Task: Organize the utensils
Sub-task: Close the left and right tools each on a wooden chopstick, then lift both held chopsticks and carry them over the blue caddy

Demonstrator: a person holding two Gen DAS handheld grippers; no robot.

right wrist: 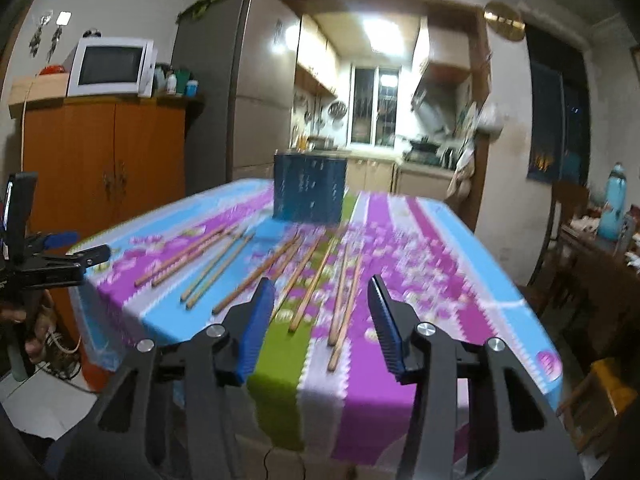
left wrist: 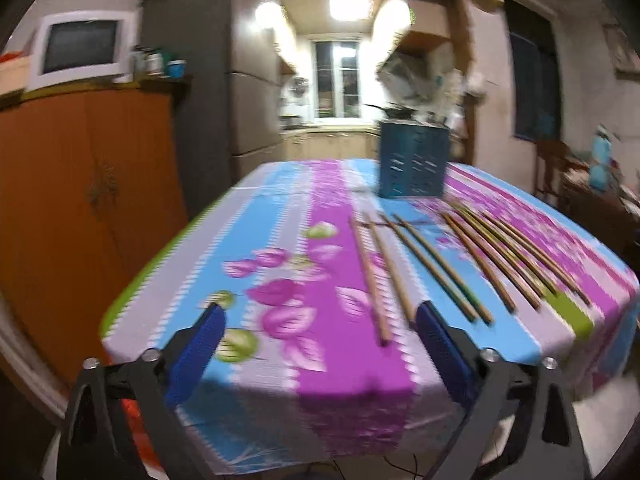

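Observation:
Several wooden chopsticks (left wrist: 440,264) lie side by side on the striped floral tablecloth (left wrist: 280,240); they also show in the right wrist view (right wrist: 280,272). A dark blue slotted utensil holder (left wrist: 414,162) stands at the table's far side, seen too in the right wrist view (right wrist: 309,188). My left gripper (left wrist: 320,312) is open and empty, above the table's near edge, left of the chopsticks. My right gripper (right wrist: 322,284) is open and empty, just before the chopsticks' near ends. The left gripper (right wrist: 92,256) also shows at the table's left corner in the right wrist view.
An orange wooden cabinet (right wrist: 104,160) with a white microwave (right wrist: 112,66) stands to the left, a grey fridge (right wrist: 224,92) behind it. A side table with a blue bottle (right wrist: 614,208) and a wooden chair (right wrist: 600,400) stand to the right. The kitchen lies beyond the table.

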